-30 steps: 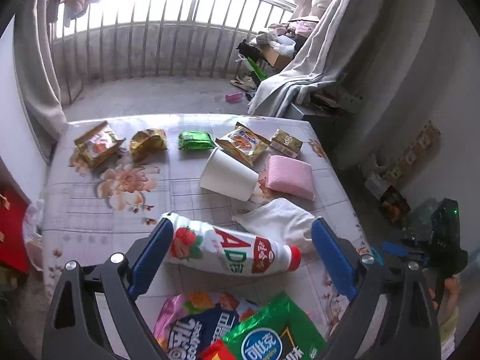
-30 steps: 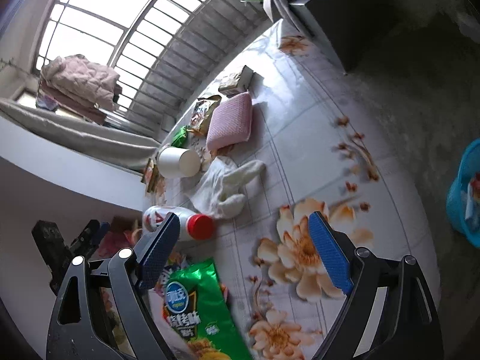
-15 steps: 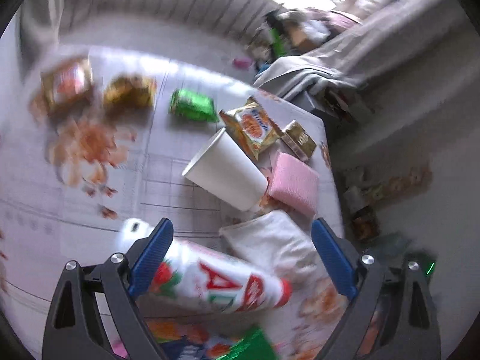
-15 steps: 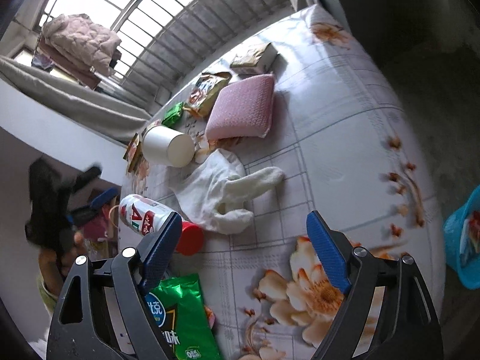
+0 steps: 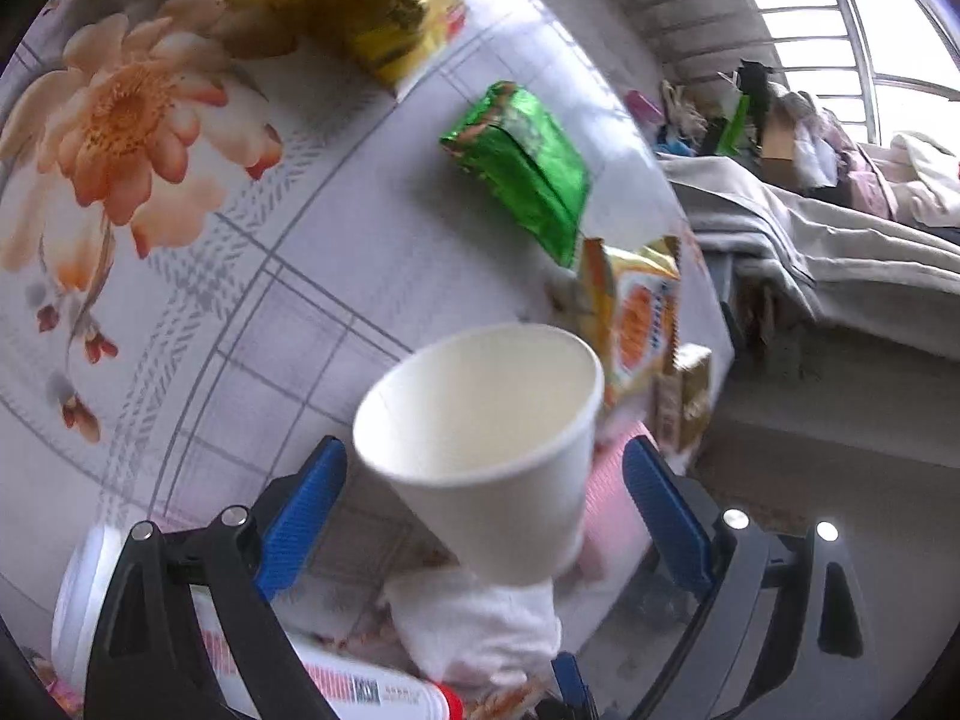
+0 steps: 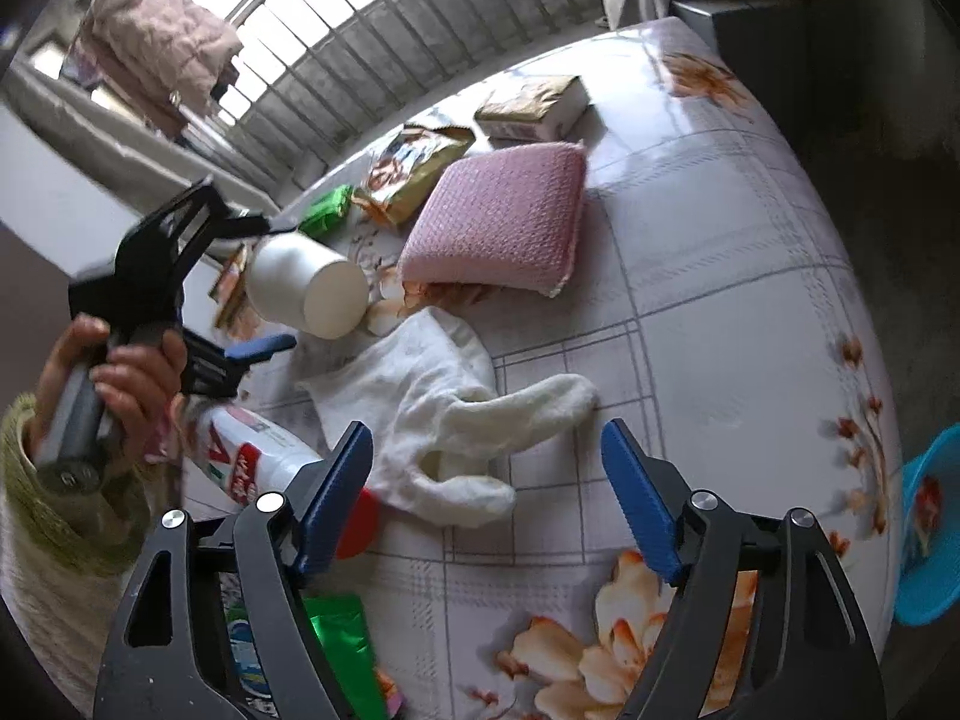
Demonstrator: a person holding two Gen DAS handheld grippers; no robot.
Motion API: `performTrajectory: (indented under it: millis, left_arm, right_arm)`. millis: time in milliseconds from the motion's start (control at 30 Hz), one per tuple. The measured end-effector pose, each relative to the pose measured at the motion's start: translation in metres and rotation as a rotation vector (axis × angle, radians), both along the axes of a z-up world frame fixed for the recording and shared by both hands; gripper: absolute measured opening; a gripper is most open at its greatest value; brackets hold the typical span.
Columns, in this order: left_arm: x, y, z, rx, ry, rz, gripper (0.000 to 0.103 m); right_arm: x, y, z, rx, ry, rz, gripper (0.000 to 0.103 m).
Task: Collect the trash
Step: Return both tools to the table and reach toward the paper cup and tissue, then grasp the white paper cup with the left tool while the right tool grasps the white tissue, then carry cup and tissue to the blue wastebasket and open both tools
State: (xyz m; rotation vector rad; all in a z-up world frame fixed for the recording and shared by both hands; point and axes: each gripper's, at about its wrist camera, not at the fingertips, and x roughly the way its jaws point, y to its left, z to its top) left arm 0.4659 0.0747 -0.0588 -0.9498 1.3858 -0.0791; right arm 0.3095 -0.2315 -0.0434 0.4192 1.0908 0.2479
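A white paper cup (image 5: 498, 444) lies on its side on the flowered table (image 5: 252, 276). My left gripper (image 5: 486, 492) is open, its blue fingers on either side of the cup, apart from it. In the right wrist view the cup (image 6: 306, 288) sits between the left gripper's fingers (image 6: 258, 348). My right gripper (image 6: 486, 498) is open and empty above a white cloth (image 6: 444, 408). A white drink bottle with a red cap (image 6: 264, 462) lies at its left finger.
Snack wrappers lie around: a green one (image 5: 528, 174), a gold one (image 5: 360, 18), an orange one (image 5: 642, 318). A pink sponge (image 6: 504, 222) and a small box (image 6: 534, 102) sit behind the cloth. A blue bin (image 6: 930, 540) stands off the table's right edge.
My left gripper has swung forward and down over the bottle to the paper cup, which now sits between its fingers. My right gripper has moved in over the white cloth.
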Motion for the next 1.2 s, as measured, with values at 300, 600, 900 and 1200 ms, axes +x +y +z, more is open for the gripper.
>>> performTrajectory:
  millis: [300,600,900,1200]
  left_arm:
    - [0.004,-0.008,0.004,0.068,-0.060,0.008,0.069]
    - [0.000,-0.002,0.010,0.041,-0.114,0.030,0.065]
    - [-0.025,-0.006,0.063,0.035,-0.279,-0.029,0.065]
    - [-0.067,-0.022,0.106,-0.006,-0.394,-0.106,0.065]
  right_arm:
    - [0.006,0.034,-0.014,-0.180,-0.029,0.098,0.055]
    - [-0.008,0.035,-0.012,-0.246,-0.047,0.122,0.011]
    - [-0.039,0.019,0.015,-0.190,-0.098,0.066,0.008]
    - [-0.075,-0.011,0.049,-0.138,-0.149,-0.026,0.008]
